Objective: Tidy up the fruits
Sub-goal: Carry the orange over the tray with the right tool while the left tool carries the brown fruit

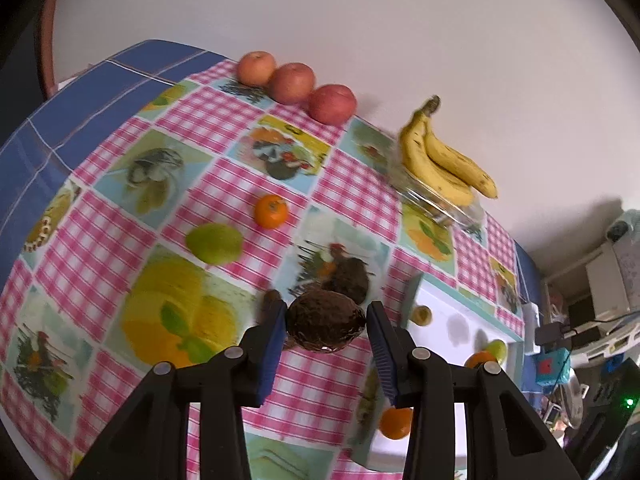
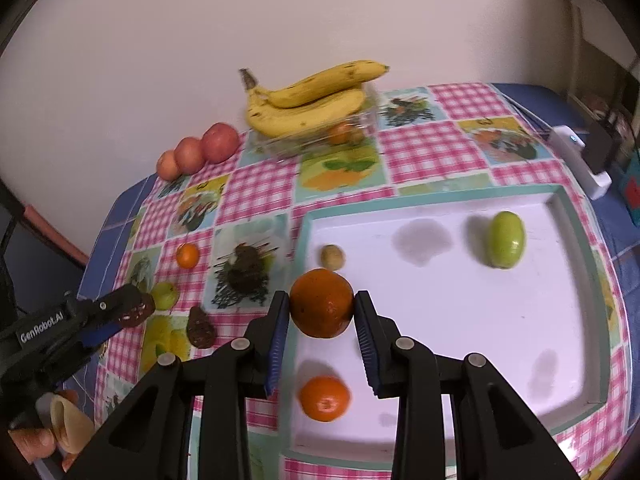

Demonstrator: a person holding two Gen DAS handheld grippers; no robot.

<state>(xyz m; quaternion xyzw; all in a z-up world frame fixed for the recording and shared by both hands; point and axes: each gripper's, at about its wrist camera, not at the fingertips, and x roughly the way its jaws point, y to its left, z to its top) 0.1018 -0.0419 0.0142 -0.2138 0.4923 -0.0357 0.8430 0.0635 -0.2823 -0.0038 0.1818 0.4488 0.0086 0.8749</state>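
My left gripper (image 1: 326,314) is shut on a rough dark-brown fruit (image 1: 326,326) just above the checked tablecloth; the right wrist view shows this gripper (image 2: 134,312) at the far left. A second brown fruit (image 2: 200,328) lies near it. Over the near-left corner of the white tray (image 2: 560,320), my right gripper (image 2: 322,300) is shut on a large orange (image 2: 322,308). In the tray lie a tangerine (image 2: 325,398), a small tan fruit (image 2: 332,257) and a green fruit (image 2: 505,239). Loose on the cloth are a mandarin (image 1: 271,211) and a green fruit (image 1: 215,243).
Three apples (image 1: 292,82) line the wall at the back. Bananas (image 1: 440,160) rest on a clear container (image 2: 280,142) holding an orange fruit. A white box (image 2: 580,156) sits right of the tray. A hand (image 2: 32,440) shows at lower left.
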